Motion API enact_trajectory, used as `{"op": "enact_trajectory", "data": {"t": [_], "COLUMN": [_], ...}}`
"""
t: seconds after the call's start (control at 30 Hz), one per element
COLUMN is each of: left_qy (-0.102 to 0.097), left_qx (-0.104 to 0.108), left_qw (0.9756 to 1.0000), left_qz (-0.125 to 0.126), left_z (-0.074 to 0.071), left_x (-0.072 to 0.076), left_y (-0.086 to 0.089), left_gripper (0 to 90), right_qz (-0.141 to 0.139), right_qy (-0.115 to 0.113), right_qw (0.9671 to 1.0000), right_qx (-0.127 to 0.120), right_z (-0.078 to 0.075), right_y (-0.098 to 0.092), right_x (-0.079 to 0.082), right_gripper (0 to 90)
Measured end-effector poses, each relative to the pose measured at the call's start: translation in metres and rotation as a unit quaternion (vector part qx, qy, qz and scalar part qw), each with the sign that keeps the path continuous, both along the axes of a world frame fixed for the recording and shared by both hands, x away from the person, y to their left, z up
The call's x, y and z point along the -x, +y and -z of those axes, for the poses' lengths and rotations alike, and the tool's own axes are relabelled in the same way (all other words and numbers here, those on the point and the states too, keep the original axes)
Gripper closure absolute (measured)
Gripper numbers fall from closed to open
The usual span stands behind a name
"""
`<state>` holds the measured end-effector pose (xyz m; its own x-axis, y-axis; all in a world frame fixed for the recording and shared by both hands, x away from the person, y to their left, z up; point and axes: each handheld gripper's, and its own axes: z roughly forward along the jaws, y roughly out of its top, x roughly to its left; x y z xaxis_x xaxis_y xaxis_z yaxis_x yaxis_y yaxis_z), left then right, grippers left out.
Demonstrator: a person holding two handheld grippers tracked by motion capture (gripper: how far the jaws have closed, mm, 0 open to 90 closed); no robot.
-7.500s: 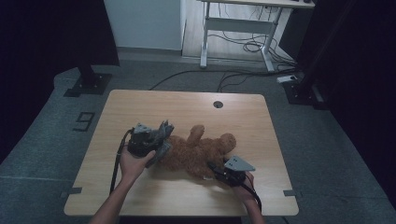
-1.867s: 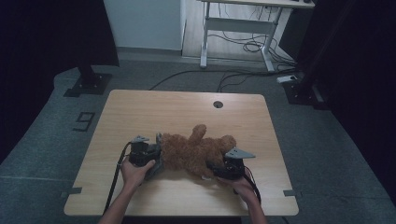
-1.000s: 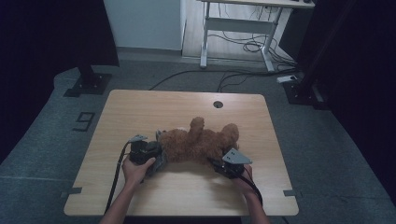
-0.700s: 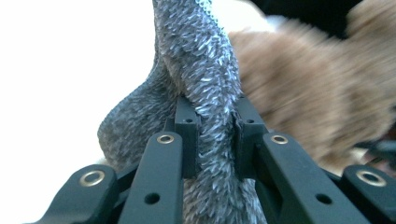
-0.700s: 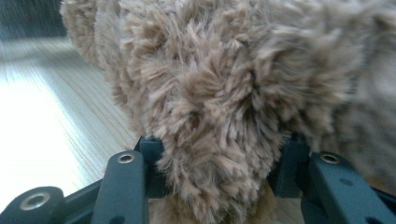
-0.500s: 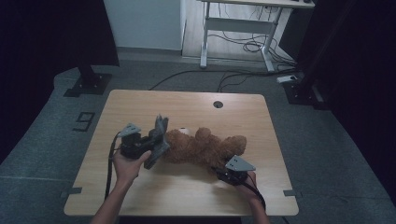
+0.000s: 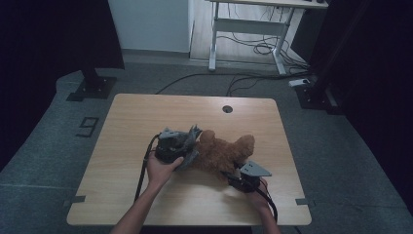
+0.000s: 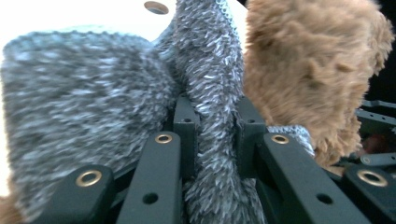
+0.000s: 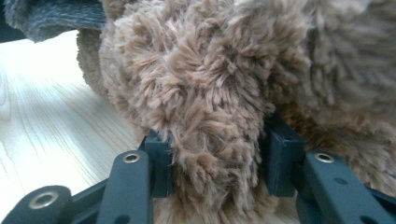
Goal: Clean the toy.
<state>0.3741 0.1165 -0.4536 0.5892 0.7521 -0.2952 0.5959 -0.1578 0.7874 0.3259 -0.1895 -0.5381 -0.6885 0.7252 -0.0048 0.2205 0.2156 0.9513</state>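
A brown plush teddy bear [image 7: 221, 153] lies on its side in the middle of the wooden table [image 7: 146, 112]. A grey fuzzy knitted cloth [image 7: 189, 138] sits at the bear's left end. My left gripper [image 7: 187, 148] is shut on a fold of that cloth [image 8: 212, 107], lifted a little off the table, with the bear [image 8: 308, 70] just to its right. My right gripper [image 7: 229, 174] is at the bear's near right side; its jaws have just been closing and its pads press a furry limb [image 9: 210, 116] of the bear.
A round cable hole [image 7: 227, 108] sits near the table's far edge. Bare wood [image 9: 46, 116] lies to the left of the bear. Behind the table stand a white desk frame [image 7: 248, 29] with floor cables and a dark stand base [image 7: 92, 87].
My left gripper has risen and moved right and away with the grey cloth in it. The bear has tipped over and lies flatter, farther right. The right hand has barely moved.
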Motion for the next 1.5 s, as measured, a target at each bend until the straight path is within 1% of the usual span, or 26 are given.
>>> {"op": "enact_trajectory", "data": {"t": [0.07, 0.17, 0.27, 0.3, 0.37, 0.43, 0.53, 0.6, 0.63, 0.7, 0.8, 0.83, 0.9, 0.93, 1.0, 1.03, 1.13, 1.2, 1.23, 1.3, 1.33, 1.37, 1.4, 1.43, 1.47, 1.5], "left_qy": [0.004, 0.001, 0.000, 0.002, 0.000, 0.004, 0.012, 0.012, 0.013, 0.010, -0.009, -0.019, -0.032, -0.041, -0.054, -0.063, -0.079, -0.084, -0.083, -0.084, -0.082, -0.081, -0.078, -0.063, -0.055, -0.052], "left_qx": [0.005, 0.004, 0.002, 0.003, -0.002, -0.006, -0.015, -0.023, -0.023, -0.023, -0.015, -0.009, -0.007, -0.003, 0.002, 0.005, 0.020, 0.041, 0.040, 0.029, 0.030, 0.026, 0.020, 0.017, 0.015, -0.003], "left_qw": [1.0000, 1.0000, 1.0000, 0.9999, 0.9996, 0.9992, 0.9983, 0.9974, 0.9971, 0.9970, 0.9979, 0.9984, 0.9987, 0.9987, 0.9984, 0.9980, 0.9963, 0.9938, 0.9932, 0.9922, 0.9916, 0.9909, 0.9911, 0.9922, 0.9928, 0.9934], "left_qz": [0.000, 0.000, -0.009, -0.015, -0.027, -0.040, -0.056, -0.068, -0.071, -0.073, -0.062, -0.053, -0.039, -0.029, -0.013, -0.001, 0.029, 0.060, 0.071, 0.087, 0.095, 0.104, 0.106, 0.106, 0.106, 0.102], "left_z": [0.002, 0.002, 0.002, 0.002, 0.002, 0.004, 0.005, 0.005, 0.004, 0.002, -0.007, -0.013, -0.023, -0.031, -0.043, -0.050, -0.064, -0.070, -0.071, -0.070, -0.068, -0.065, -0.061, -0.054, -0.050, -0.044], "left_x": [0.003, 0.006, 0.007, 0.007, 0.007, 0.007, 0.006, 0.005, 0.005, 0.008, 0.015, 0.019, 0.023, 0.025, 0.028, 0.030, 0.034, 0.037, 0.037, 0.037, 0.035, 0.032, 0.029, 0.023, 0.019, 0.015], "left_y": [0.006, 0.012, 0.022, 0.027, 0.036, 0.047, 0.057, 0.064, 0.067, 0.070, 0.065, 0.059, 0.048, 0.039, 0.025, 0.014, -0.012, -0.036, -0.047, -0.067, -0.078, -0.089, -0.099, -0.110, -0.116, -0.126], "left_gripper": [75.5, 75.5, 75.4, 75.3, 75.2, 75.2, 75.3, 75.3, 75.4, 75.4, 75.4, 75.5, 75.7, 75.7, 75.8, 75.9, 75.9, 76.1, 76.1, 76.1, 76.0, 75.9, 75.8, 75.8, 75.8, 75.7], "right_qz": [0.002, 0.008, 0.011, 0.011, 0.012, 0.011, 0.011, 0.011, 0.012, 0.012, 0.013, 0.013, 0.012, 0.012, 0.013, 0.012, 0.011, 0.011, 0.010, 0.010, 0.010, 0.009, 0.009, 0.009, 0.009, 0.010], "right_qy": [0.003, 0.008, 0.012, 0.012, 0.011, 0.011, 0.010, 0.012, 0.012, 0.013, 0.014, 0.015, 0.015, 0.015, 0.015, 0.015, 0.016, 0.016, 0.017, 0.019, 0.019, 0.018, 0.018, 0.018, 0.019, 0.018], "right_qw": [1.0000, 0.9999, 0.9998, 0.9998, 0.9998, 0.9999, 0.9999, 0.9999, 0.9998, 0.9998, 0.9998, 0.9998, 0.9998, 0.9998, 0.9998, 0.9998, 0.9998, 0.9998, 0.9998, 0.9998, 0.9998, 0.9998, 0.9998, 0.9998, 0.9998, 0.9998], "right_qx": [0.005, 0.009, 0.008, 0.008, 0.006, 0.005, 0.006, 0.005, 0.004, 0.004, 0.002, 0.003, 0.002, 0.002, 0.002, 0.001, 0.001, 0.000, 0.000, -0.001, -0.001, -0.001, -0.001, -0.001, -0.002, -0.003], "right_z": [-0.001, -0.002, -0.002, -0.001, -0.002, -0.001, -0.001, -0.001, -0.001, -0.001, -0.001, -0.001, -0.001, -0.001, -0.001, -0.001, -0.001, -0.001, -0.001, -0.001, -0.001, 0.000, 0.000, 0.000, 0.000, 0.000], "right_y": [0.003, 0.005, 0.004, 0.004, 0.004, 0.004, 0.004, 0.004, 0.004, 0.003, 0.002, 0.002, 0.002, 0.002, 0.002, 0.002, 0.002, 0.001, 0.001, 0.001, 0.001, 0.001, 0.001, 0.001, 0.001, 0.001], "right_x": [0.000, 0.000, 0.000, 0.000, -0.001, -0.001, -0.001, -0.001, -0.001, -0.001, -0.002, -0.002, -0.003, -0.003, -0.002, -0.002, -0.002, -0.003, -0.003, -0.003, -0.003, -0.003, -0.003, -0.003, -0.003, -0.003], "right_gripper": [54.6, 54.8, 55.1, 55.1, 55.3, 55.2, 55.2, 55.1, 55.2, 55.2, 55.3, 55.4, 55.5, 55.5, 55.6, 55.5, 55.5, 55.5, 55.5, 55.5, 55.5, 55.5, 55.5, 55.5, 55.6, 55.6]}}
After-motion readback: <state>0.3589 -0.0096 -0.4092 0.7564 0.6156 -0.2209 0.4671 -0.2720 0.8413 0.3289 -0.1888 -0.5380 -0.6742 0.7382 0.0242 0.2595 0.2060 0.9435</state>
